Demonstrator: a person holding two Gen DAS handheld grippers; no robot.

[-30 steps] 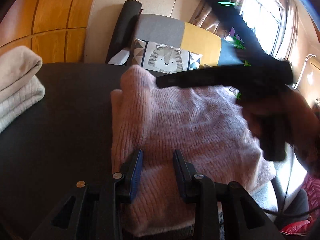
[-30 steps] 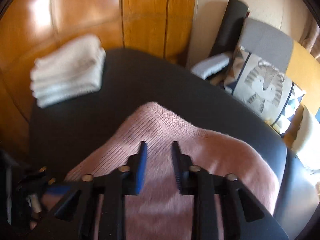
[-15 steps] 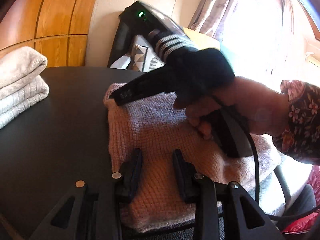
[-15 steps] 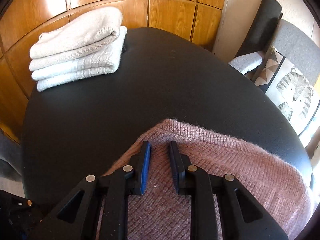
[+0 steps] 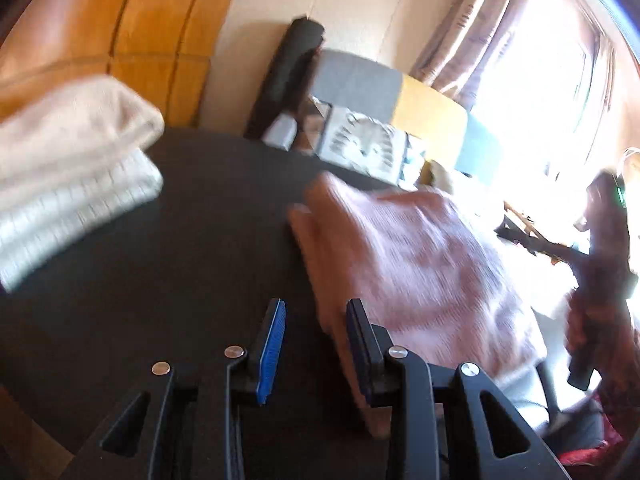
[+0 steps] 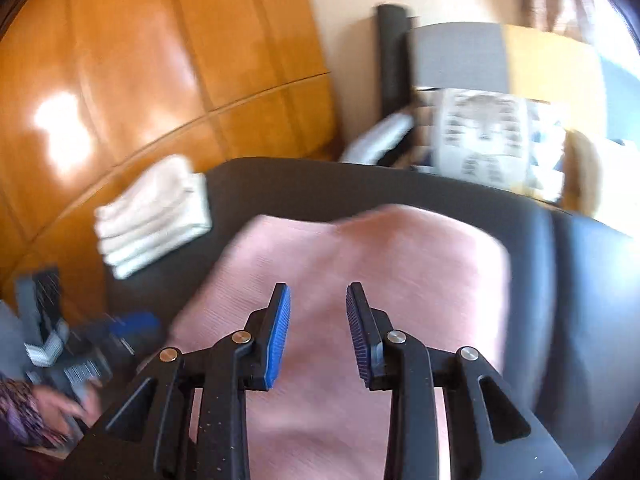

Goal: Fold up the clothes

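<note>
Pink knit sweater (image 6: pixel 360 264) lies folded on the black table (image 5: pixel 180 248). Both grippers, left (image 5: pixel 316 344) and right (image 6: pixel 318 332), have fingers apart and empty; the right's just widened. We square the edges before stacking.

Strong daylight is pouring through the window (image 5: pixel 560 92) at the upper right of the left wrist view, washing that side out to white. Glare is shining off the wooden wall panels (image 6: pixel 60 128). Motion blur is smearing both views, the fisheye is bending their edges, and dark corners are vignetting them.
</note>
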